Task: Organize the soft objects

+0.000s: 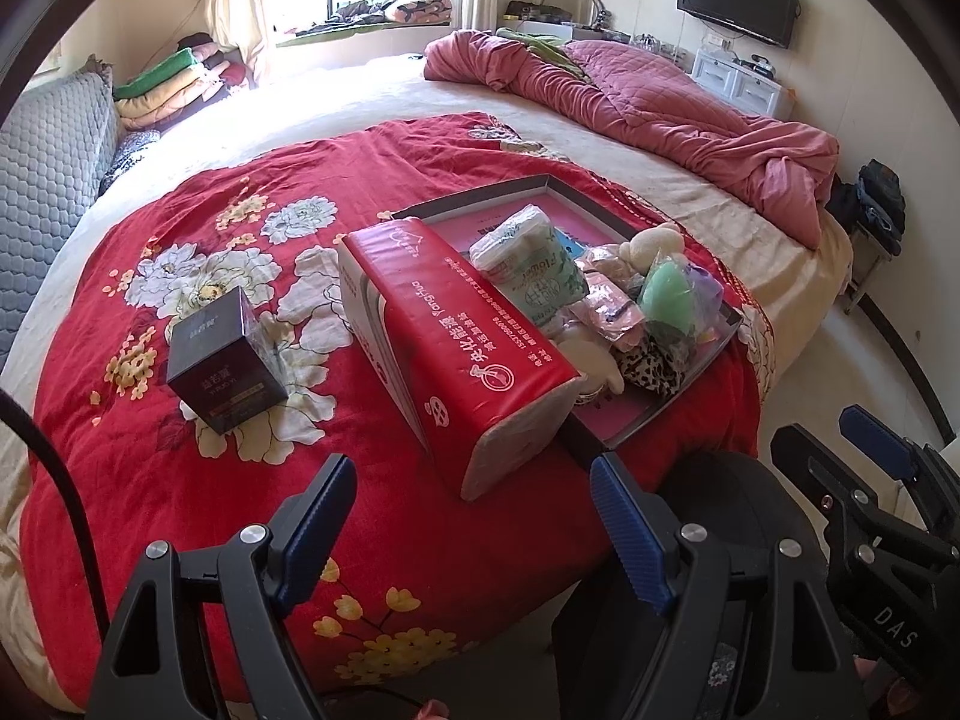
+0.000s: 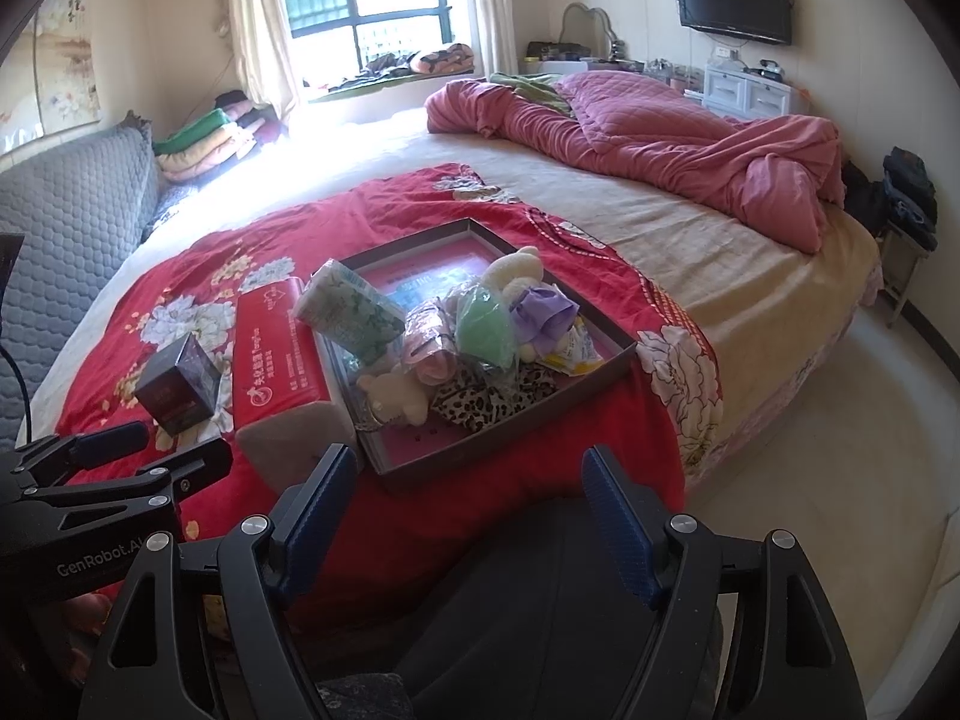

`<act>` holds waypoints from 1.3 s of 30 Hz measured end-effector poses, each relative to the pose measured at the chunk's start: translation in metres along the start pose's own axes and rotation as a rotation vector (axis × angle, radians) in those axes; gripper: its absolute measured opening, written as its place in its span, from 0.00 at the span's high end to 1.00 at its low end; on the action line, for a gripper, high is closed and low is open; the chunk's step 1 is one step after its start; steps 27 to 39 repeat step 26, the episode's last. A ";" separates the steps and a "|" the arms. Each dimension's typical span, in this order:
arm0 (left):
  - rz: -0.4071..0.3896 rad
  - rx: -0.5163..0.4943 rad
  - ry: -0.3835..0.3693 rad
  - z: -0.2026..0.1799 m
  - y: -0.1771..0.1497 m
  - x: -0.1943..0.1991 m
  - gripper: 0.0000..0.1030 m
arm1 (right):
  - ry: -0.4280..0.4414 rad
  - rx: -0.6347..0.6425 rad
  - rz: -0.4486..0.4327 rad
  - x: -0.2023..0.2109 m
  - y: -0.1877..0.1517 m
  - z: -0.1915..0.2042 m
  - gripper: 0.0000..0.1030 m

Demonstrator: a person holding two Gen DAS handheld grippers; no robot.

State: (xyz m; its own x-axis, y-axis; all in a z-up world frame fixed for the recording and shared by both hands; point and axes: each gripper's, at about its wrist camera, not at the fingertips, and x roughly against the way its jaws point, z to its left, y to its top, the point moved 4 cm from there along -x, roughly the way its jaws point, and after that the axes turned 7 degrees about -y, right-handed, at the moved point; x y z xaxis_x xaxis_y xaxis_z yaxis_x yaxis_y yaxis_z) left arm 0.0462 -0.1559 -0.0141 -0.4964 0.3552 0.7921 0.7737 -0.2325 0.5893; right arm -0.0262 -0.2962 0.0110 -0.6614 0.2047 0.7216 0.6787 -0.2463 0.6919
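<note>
A: While we hover over the bed (image 1: pixel 600 138), what sits in the tray (image 2: pixel 468 228)?

B: We count one green-print tissue pack (image 2: pixel 354 312) leaning on its left rim, one green pouch (image 2: pixel 486 324), one purple bundle (image 2: pixel 543 309), one pink wrapped piece (image 2: pixel 429 330), one leopard-print cloth (image 2: pixel 492 399), one yellow-white packet (image 2: pixel 570 354) and two cream plush toys (image 2: pixel 393 399), one near, one at the back. All lie heaped in the tray's right half.

A: And outside it?

B: One long red tissue pack (image 1: pixel 456 330) lies on the red quilt (image 1: pixel 180 468), touching the tray's left wall. One dark box (image 1: pixel 225 363) stands apart to the left.

A: Our grippers?

B: We see the left gripper (image 1: pixel 474 516) released, jaws wide, nothing between them, near the red pack's end. The right gripper (image 2: pixel 468 507) also stands spread and empty, before the tray's near corner. One pink duvet (image 1: pixel 660 90) is bunched at the far side.
</note>
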 end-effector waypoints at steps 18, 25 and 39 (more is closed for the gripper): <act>0.019 -0.012 0.011 -0.002 -0.005 -0.007 0.23 | -0.001 -0.009 0.009 -0.001 0.000 -0.002 0.24; 0.020 -0.034 0.038 0.000 -0.009 -0.020 0.23 | 0.001 0.004 0.023 -0.007 0.000 0.002 0.24; 0.024 -0.025 0.031 0.003 -0.010 -0.023 0.23 | 0.001 0.007 0.027 -0.008 0.000 0.003 0.24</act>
